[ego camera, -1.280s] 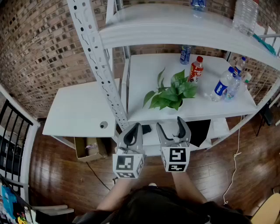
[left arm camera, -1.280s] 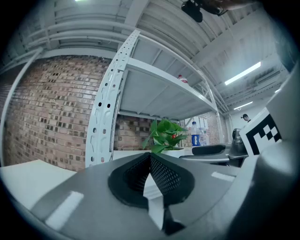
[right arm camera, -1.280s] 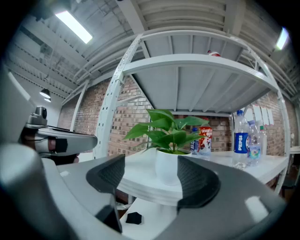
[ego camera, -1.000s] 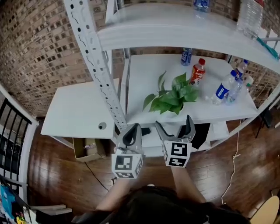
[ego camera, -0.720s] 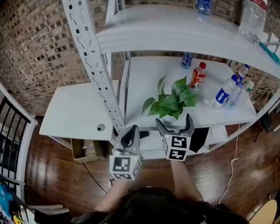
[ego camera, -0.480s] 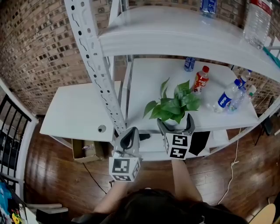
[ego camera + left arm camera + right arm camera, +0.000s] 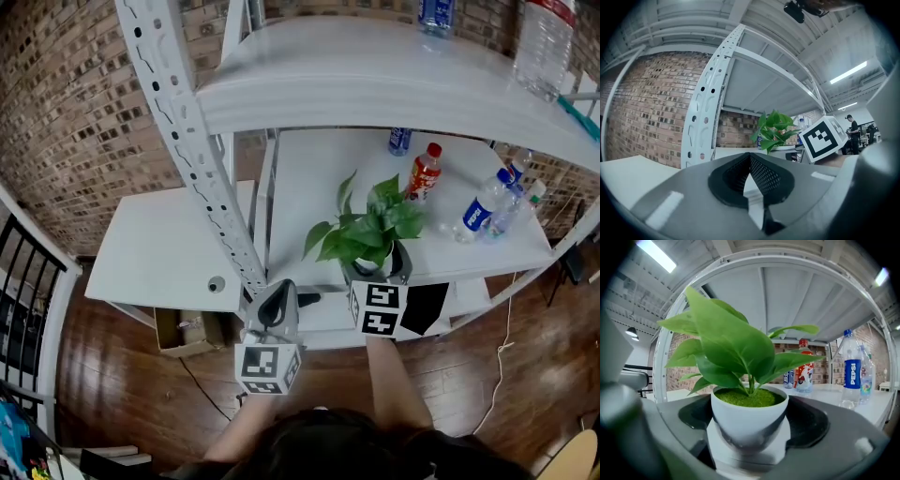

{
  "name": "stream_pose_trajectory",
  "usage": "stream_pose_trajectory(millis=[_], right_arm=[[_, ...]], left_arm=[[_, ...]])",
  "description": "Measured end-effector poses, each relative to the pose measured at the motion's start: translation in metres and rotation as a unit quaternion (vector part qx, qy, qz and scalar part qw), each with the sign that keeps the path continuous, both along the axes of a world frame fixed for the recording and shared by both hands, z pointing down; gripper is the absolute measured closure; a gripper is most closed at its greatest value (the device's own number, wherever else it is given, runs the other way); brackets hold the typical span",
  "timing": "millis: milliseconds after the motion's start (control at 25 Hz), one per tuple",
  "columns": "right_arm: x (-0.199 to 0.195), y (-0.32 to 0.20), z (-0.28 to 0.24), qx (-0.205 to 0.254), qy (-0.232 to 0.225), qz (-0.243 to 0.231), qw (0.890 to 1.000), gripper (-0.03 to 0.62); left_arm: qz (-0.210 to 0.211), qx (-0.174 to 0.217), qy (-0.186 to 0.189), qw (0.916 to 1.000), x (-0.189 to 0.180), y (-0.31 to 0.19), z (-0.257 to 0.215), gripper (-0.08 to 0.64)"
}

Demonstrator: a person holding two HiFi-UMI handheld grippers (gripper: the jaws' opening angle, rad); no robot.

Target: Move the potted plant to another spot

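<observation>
In the head view, the potted plant [image 7: 366,230] stands near the front edge of the middle shelf [image 7: 300,178], a white board in a tall rack. The right gripper [image 7: 377,272] reaches in from the front, with one jaw on each side of the pot. The left gripper [image 7: 278,292] hangs lower down and to the left, just beside the rack's white post [image 7: 187,141] and apart from the plant. Behind the plant stands a red bottle [image 7: 424,172], and two clear bottles [image 7: 483,202] lean together farther right. A low white table [image 7: 159,244] sits to the left, next to a brick wall [image 7: 66,112]. In the left gripper view, the left gripper's jaws are pressed tip to tip with nothing between them. Past them you can see the post, the green leaves [image 7: 774,129] and the right gripper's marker cube [image 7: 822,138]. In the right gripper view, the little white pot [image 7: 747,420] fills the space between the jaws. The jaws have just been closing, and the dark pads [image 7: 808,425] look to be touching the pot on both sides. Green moss covers the top of the pot, and big leaves spread up from it. The red bottle and a bottle with a blue label [image 7: 851,371] stand behind on the shelf.
</observation>
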State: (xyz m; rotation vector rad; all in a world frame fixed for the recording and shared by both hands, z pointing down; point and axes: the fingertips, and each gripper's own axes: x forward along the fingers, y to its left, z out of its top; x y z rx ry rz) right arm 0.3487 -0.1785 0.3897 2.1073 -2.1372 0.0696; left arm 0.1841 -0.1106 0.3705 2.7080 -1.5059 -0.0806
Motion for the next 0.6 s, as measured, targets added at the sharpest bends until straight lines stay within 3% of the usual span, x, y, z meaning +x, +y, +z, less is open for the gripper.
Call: stream_pose_trajectory(millis=[600], right_arm=[[-0.016,0.028,-0.019,0.02,0.005,-0.021,1.0,0.124]], left_arm=[[0.004,-0.003,0.009,0.9999,-0.006,0.008,-0.001,0.548]])
